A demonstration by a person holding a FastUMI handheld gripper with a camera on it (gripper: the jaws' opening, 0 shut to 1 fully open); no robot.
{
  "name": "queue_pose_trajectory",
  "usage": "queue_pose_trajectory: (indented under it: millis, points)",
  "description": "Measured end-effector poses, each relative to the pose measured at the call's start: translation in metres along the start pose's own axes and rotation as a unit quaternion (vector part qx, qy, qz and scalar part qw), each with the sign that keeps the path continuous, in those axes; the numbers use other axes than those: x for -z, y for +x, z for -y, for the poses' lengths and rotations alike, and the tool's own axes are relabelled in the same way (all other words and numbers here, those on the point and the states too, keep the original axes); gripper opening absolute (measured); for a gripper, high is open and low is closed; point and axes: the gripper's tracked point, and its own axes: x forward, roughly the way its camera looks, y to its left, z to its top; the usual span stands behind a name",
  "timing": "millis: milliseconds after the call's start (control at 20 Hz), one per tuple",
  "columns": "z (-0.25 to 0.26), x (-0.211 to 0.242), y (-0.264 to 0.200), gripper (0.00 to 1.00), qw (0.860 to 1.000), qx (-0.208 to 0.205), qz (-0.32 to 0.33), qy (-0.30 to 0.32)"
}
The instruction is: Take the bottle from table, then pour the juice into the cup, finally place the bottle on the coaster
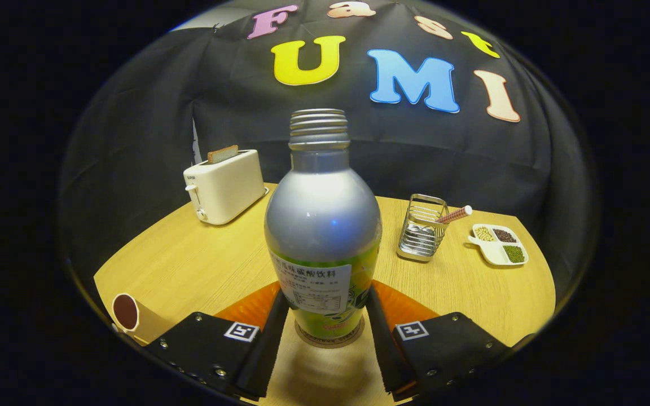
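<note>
A silver bottle (324,225) with a green label and an uncapped threaded neck stands upright between my fingers. Its base rests on a round brown coaster (328,343) on the wooden table (189,259). My gripper (328,298) is shut on the bottle, one finger pressing each side of its lower body. A pale cup (127,313) holding dark juice stands to the left of my left finger, near the table's front edge.
A cream toaster (226,186) with a slice of bread in it stands at the back left. To the right beyond the bottle are a wire holder (421,228) with a striped straw and a white divided dish (500,243) of beans.
</note>
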Motion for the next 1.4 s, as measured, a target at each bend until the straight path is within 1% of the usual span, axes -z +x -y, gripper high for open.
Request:
queue_pose_trajectory:
  millis: [450,600,900,1100,1150,1200,1400]
  points:
    - [0.006,0.013,0.027,0.75,1.0,0.005,0.005,-0.014]
    - [0.008,0.022,0.034,0.77,1.0,0.006,-0.007,-0.012]
    - [0.011,0.032,0.035,0.79,1.0,0.007,-0.018,-0.003]
    - [0.009,0.031,0.03,0.81,1.0,0.005,-0.015,0.0]
    - [0.01,0.027,0.026,0.96,1.0,0.008,-0.01,-0.001]
    - [0.01,0.024,0.024,1.0,1.0,0.01,-0.005,-0.002]
    - [0.01,0.006,0.001,0.99,1.0,0.017,0.02,-0.001]
